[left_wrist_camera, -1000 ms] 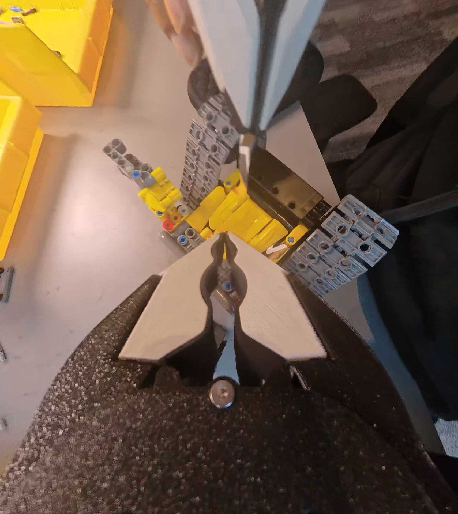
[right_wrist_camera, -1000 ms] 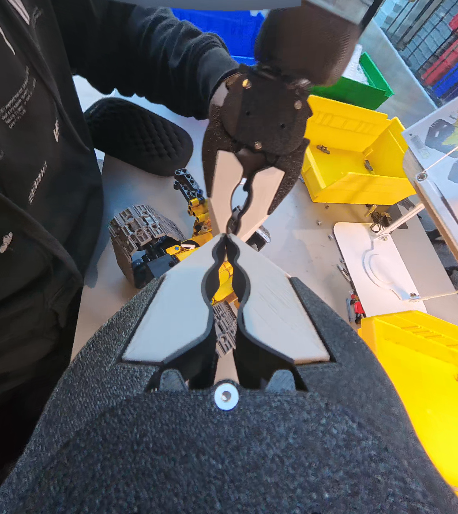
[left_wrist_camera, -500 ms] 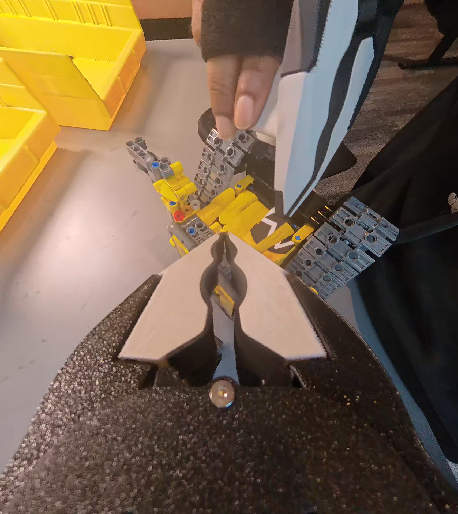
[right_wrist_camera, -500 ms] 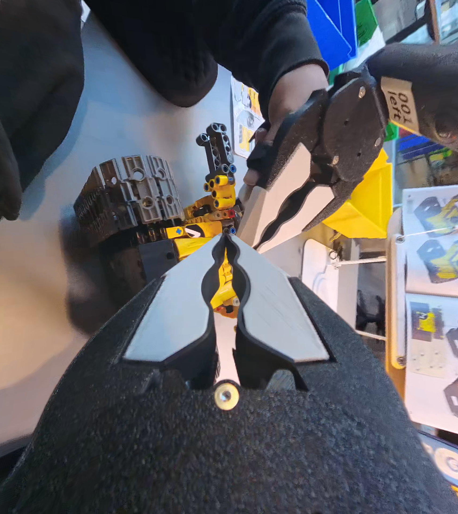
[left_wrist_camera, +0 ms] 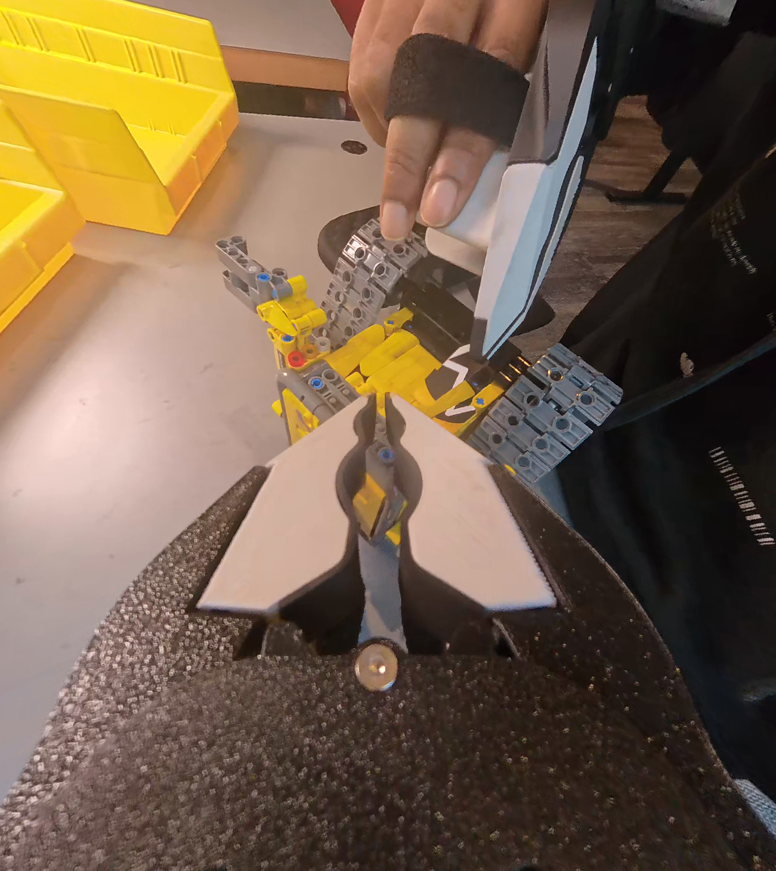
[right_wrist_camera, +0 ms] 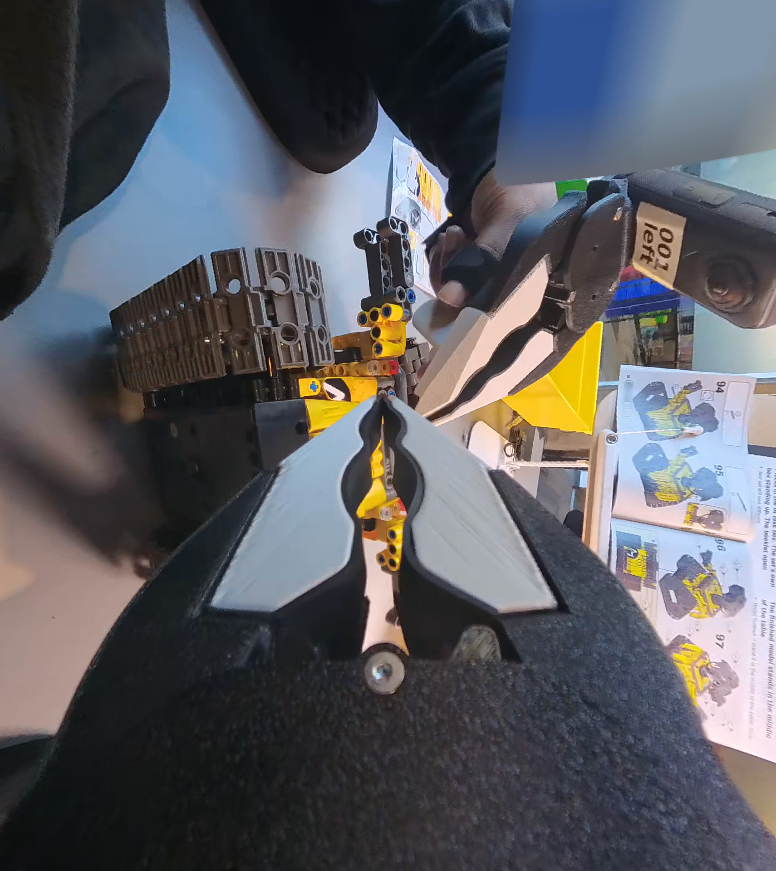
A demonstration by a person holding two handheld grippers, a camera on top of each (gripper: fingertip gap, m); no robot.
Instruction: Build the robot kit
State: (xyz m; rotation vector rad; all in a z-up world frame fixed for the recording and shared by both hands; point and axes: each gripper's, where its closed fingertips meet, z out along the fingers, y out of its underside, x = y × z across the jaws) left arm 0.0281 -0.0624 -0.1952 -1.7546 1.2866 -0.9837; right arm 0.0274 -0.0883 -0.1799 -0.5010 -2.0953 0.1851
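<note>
A yellow and black brick-built tracked vehicle with grey tracks sits near the table's edge. My left gripper is shut on a grey and yellow part at the model's near end. My right gripper comes down from the upper right, shut, with its tips on a black part on top of the model. Two fingers of the hand on it rest on the far grey track. In the right wrist view my right gripper is shut against the model, with the left gripper close on its right.
Yellow bins stand at the left and back of the grey table. An open instruction booklet stands on a holder at the right. A white tray and a yellow bin lie behind the model. A person in black clothing is at the table's edge.
The right gripper has rolled onto its side and swung round the model. The hand's fingers have come down onto the far grey track. The left gripper stays shut on the model's near end.
</note>
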